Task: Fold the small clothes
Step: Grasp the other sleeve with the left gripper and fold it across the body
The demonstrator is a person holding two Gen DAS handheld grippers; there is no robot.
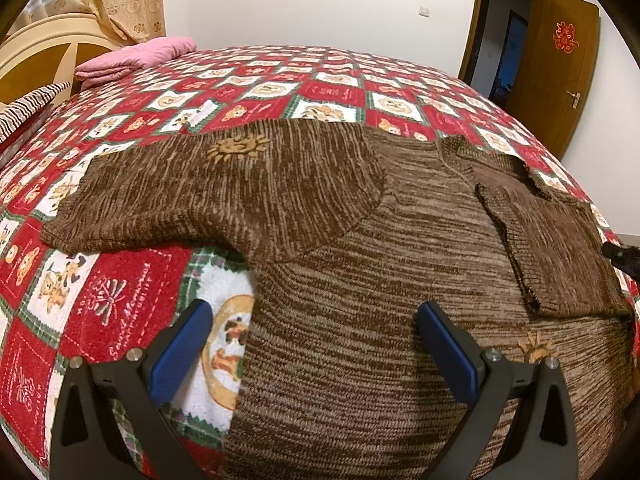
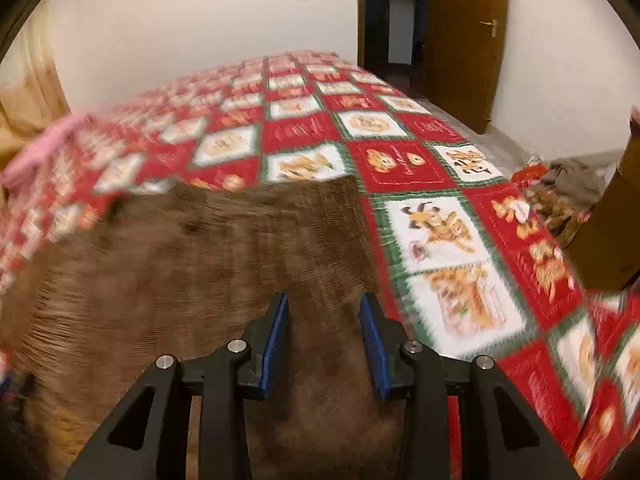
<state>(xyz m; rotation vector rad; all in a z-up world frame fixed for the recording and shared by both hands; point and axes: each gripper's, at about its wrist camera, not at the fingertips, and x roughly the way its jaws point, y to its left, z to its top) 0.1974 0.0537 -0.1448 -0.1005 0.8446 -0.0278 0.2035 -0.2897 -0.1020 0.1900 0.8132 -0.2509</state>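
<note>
Both tongs, left gripper (image 1: 314, 344) and right gripper (image 2: 324, 340), hang spread and empty over the brown sweater (image 1: 360, 280), its 2 sleeves folded in, body fold left.

A home bedroom is showing here: a bed (image 1: 280, 92) is lying under a red patchwork quilt (image 2: 400, 160) with cartoon squares, a pink pillow (image 1: 136, 58) is sitting near the headboard (image 1: 40, 56), patterned curtains (image 1: 120, 0) are hanging behind, and a wooden door (image 1: 560, 76) is standing open

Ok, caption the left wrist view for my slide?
Open left gripper poised over a brown knit sweater, sleeves folded in, on a patchwork bedspread.
</note>
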